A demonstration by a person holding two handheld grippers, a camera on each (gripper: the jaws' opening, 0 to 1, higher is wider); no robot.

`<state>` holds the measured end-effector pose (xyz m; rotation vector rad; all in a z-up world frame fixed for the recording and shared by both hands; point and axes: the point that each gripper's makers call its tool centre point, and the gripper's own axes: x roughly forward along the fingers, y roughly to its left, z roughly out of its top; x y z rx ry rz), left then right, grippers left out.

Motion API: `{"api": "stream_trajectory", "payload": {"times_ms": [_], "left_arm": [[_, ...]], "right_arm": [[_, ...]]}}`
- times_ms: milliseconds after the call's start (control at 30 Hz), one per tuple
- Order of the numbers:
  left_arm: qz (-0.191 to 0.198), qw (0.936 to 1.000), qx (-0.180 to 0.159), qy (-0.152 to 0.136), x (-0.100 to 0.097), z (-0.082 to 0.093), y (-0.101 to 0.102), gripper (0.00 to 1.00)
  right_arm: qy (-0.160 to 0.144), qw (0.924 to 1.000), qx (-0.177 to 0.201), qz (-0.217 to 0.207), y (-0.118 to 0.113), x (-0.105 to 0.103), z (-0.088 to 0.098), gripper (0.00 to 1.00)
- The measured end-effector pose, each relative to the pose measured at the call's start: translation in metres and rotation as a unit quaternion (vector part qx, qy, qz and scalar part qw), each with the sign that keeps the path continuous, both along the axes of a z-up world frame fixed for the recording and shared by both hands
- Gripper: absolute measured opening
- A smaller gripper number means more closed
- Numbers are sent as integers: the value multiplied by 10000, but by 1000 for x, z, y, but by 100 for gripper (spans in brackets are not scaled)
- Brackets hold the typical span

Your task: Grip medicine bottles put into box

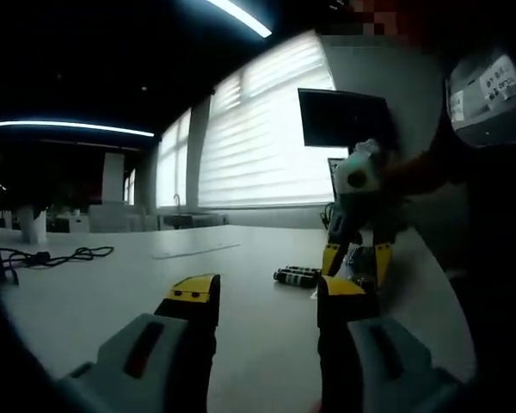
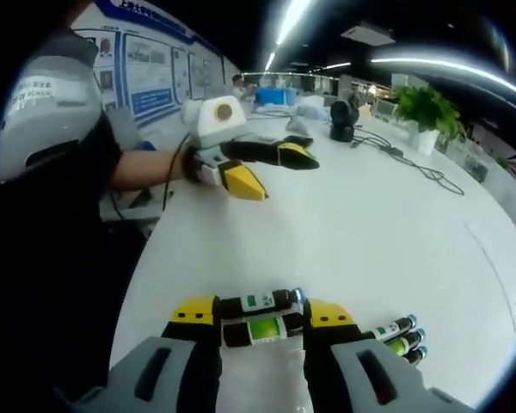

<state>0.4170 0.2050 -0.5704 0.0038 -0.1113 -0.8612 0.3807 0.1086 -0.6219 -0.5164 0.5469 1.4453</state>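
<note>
Bottles, pair (image 2: pixel 260 317): lying crosswise between the right gripper's (image 2: pixel 260 320) yellow-tipped jaws, one stacked against the other, on the white table (image 2: pixel 370 224). Jaws closed onto both ends of the pair; grip appears firm.

Bottles, loose group (image 2: pixel 400 335): three or so, lying side by side on the table just right of the right gripper, apart from it. In the left gripper view the same group (image 1: pixel 297 275) lies ahead, near the right gripper (image 1: pixel 357 262), which stands tip-down on the table.

Appearance: small, dark, slim bottles with green-and-white labels and dark caps.

Left gripper (image 1: pixel 267 297): jaws wide apart, holding nothing, hovering above bare table. In the right gripper view it (image 2: pixel 262 168) is held out over the far table, well apart from the bottles.

Cable (image 1: pixel 47 255): black, lying on the table far left.

Plant (image 2: pixel 427 107): green, at the table's far edge.
</note>
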Motion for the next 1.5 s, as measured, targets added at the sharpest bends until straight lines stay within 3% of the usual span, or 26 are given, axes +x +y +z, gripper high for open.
{"api": "stream_trajectory", "payload": {"times_ms": [667,1300,1500], "left_arm": [[-38,10000,12,-17,-2,0,-2,38],[-101,9999,23,17,-3,-1,-4,38],[-111,9999,29,33,-3,-2,-4,38]], "right_arm": [[-114,9997,168,-109,-11,7,26,31],[-213,9996,28,-179,-20,16,22,25],[-118,9999,-29,-79,-21,12,13,17]]}}
